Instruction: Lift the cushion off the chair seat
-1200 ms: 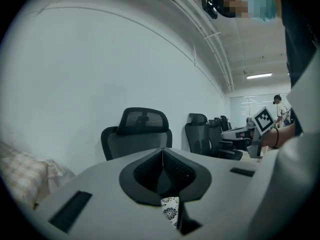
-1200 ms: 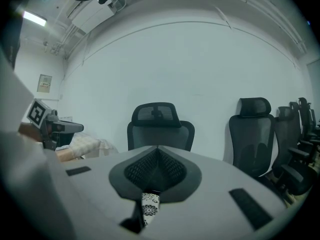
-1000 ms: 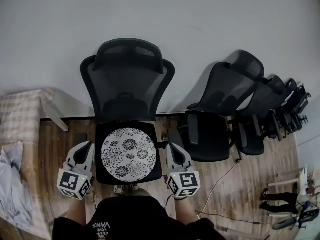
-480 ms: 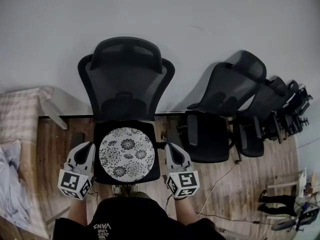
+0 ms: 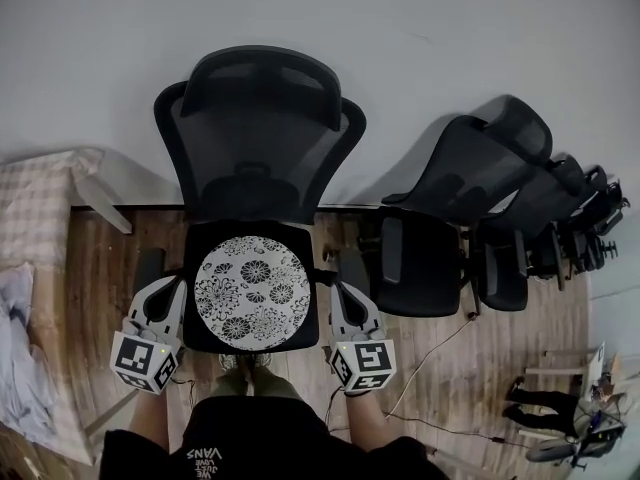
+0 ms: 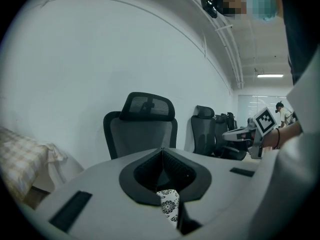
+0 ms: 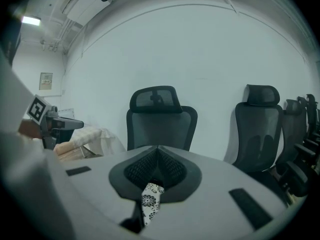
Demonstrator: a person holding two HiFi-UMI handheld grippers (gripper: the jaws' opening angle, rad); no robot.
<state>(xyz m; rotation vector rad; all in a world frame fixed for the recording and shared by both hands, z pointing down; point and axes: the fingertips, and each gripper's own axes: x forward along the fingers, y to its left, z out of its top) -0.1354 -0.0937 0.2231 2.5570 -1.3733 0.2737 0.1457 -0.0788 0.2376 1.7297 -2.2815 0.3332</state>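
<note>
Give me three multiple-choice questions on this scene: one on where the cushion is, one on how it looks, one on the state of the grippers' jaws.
1. Where does the cushion lie?
A. on the chair seat
B. on a shelf
C. in a box

2. How does the cushion look?
A. plain red
B. light with dark flowers
C. blue stripes

3. How do the jaws of the left gripper and the right gripper stand?
A. both shut
B. both wide open
C. only the left open

Answers:
1 A: the head view shows it centred on the black seat.
2 B: the flower print covers its round top.
3 A: each gripper view shows its jaws meeting at the tips.
</note>
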